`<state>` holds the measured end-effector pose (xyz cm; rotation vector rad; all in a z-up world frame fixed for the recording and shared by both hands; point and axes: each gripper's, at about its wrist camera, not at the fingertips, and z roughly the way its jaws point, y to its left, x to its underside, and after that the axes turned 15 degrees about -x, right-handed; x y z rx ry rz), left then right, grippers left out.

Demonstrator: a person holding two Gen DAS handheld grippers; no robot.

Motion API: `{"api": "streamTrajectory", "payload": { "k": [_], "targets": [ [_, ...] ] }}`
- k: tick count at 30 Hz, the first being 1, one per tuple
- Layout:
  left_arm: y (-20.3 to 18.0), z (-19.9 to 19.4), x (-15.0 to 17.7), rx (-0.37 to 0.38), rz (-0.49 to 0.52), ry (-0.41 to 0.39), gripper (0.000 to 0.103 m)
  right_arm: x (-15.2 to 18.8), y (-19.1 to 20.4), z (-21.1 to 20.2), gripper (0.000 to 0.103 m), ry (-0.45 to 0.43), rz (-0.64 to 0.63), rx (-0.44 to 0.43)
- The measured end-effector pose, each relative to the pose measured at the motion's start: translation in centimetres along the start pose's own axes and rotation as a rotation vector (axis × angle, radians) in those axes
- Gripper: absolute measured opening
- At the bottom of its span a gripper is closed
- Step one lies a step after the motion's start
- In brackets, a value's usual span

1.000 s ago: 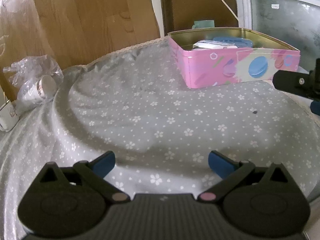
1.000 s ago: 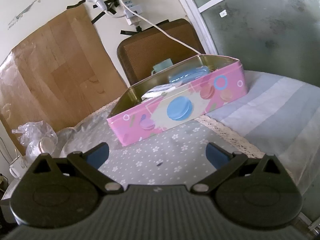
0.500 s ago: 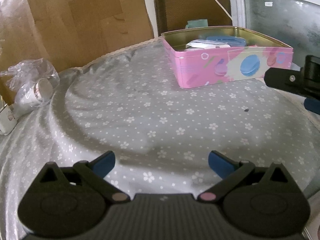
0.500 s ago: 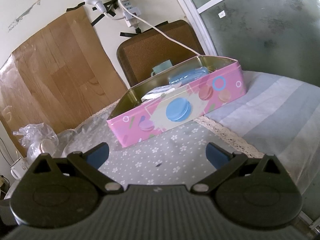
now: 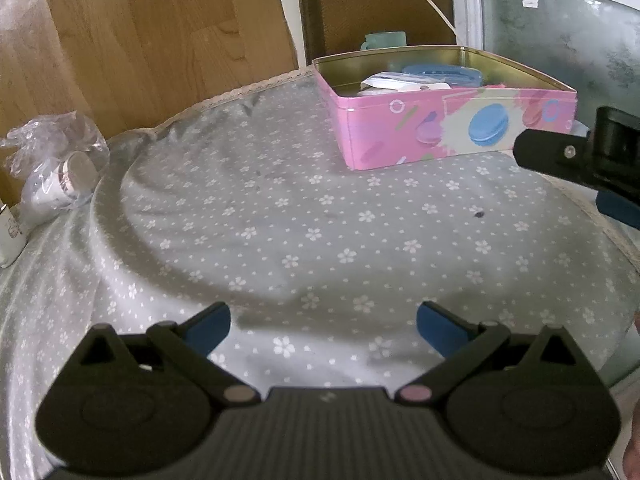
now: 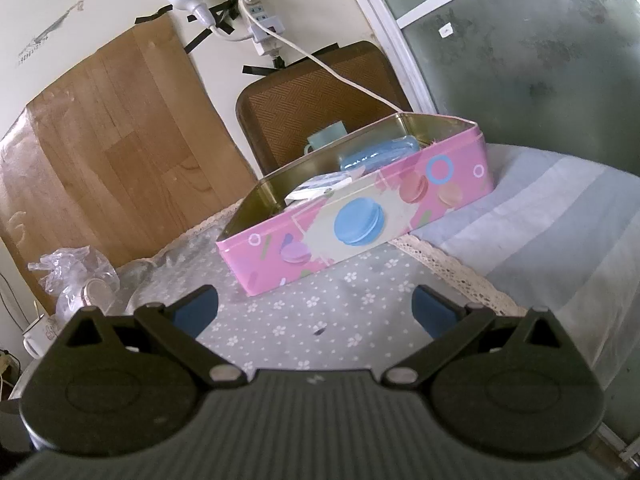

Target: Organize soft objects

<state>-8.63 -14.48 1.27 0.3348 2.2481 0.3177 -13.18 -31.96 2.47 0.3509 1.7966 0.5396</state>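
Tongs: left gripper [image 5: 322, 322] and right gripper [image 6: 315, 305] both spread, empty | soft items: blue pouch [image 6: 376, 157] and white packet [image 6: 318, 188] inside pink tin [image 6: 360, 236] | handling: likely light, limp; pinch mid-body.
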Motion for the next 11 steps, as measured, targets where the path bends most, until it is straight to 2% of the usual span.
{"api": "streamTrajectory", "payload": {
  "k": [4,11],
  "targets": [
    [0.04,0.08,-0.04,0.022,-0.006,0.008,0.103,0.01,0.01,0.02,0.103,-0.002,-0.001,0.000],
    [0.03,-0.37,-0.21,0.050,-0.011,-0.025,0.103,0.00,0.02,0.03,0.103,-0.001,-0.002,-0.001]
  ]
}}
